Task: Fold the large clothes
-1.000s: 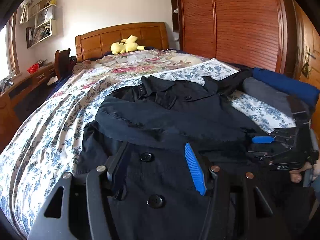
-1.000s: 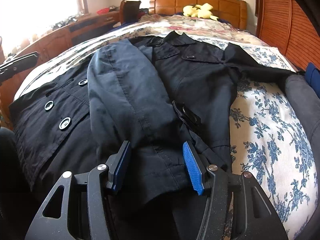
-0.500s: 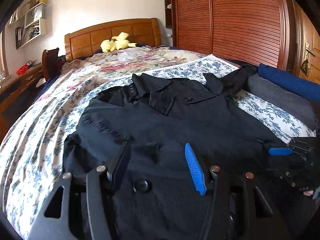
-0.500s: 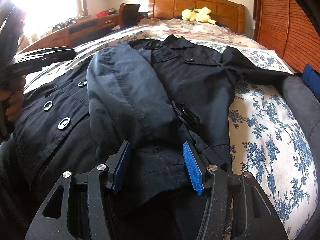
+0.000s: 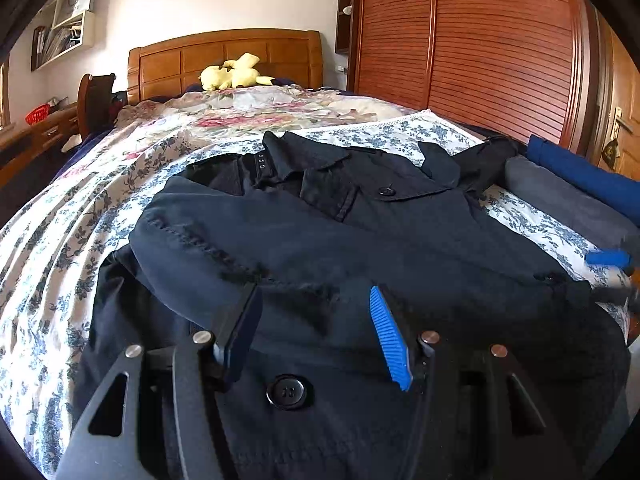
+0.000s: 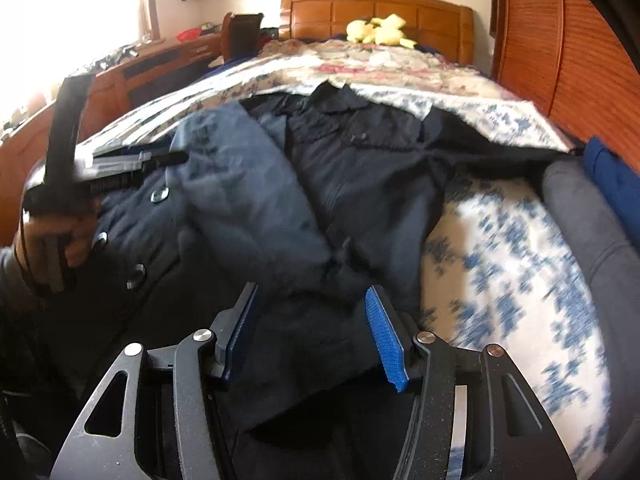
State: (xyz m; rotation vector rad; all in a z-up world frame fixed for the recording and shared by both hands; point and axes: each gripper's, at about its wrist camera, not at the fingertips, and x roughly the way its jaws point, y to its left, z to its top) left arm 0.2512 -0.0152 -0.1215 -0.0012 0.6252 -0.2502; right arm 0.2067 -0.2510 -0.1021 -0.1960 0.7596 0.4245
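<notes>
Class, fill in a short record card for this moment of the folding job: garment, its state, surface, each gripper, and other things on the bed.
garment: dark navy button-front coat
state: spread face up, one sleeve folded across the front
surface: bed with blue floral cover
left gripper: open, low over the coat's buttoned front, holding nothing
right gripper: open, over the folded sleeve's cuff end; picture blurred
other things: yellow plush toy by the wooden headboard; grey folded cloth and blue folded cloth beside the coat

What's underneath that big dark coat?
The coat lies on a blue-flowered bedspread, visible around it. One sleeve is folded across its front. Anything beneath the coat itself is hidden.
</notes>
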